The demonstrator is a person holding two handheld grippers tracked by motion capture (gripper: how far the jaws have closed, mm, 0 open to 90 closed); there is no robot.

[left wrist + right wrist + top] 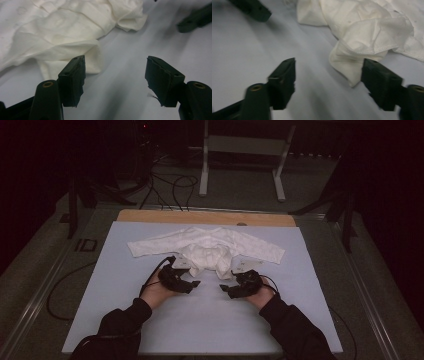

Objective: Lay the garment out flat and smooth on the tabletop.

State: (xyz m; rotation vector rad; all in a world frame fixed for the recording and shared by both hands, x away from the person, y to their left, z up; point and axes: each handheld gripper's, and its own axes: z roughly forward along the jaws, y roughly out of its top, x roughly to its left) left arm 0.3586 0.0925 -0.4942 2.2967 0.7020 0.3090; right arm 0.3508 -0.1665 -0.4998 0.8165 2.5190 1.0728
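White garment [206, 249] lies toward the table's [125, 320] far edge, sleeves spread, middle bunched. Left gripper [196, 283] and right gripper [224, 289] — jaws apart, nothing pinched — sit just beside its near hem.

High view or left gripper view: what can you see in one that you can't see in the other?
The high view alone takes in the whole white garment with both long sleeves spread out, the person's two hands, the left gripper and right gripper side by side, and the wooden table edge. The left gripper view alone gives a close look at the garment's crumpled folds and the open gap between its black jaws. Both share the white garment and the pale blue mat.
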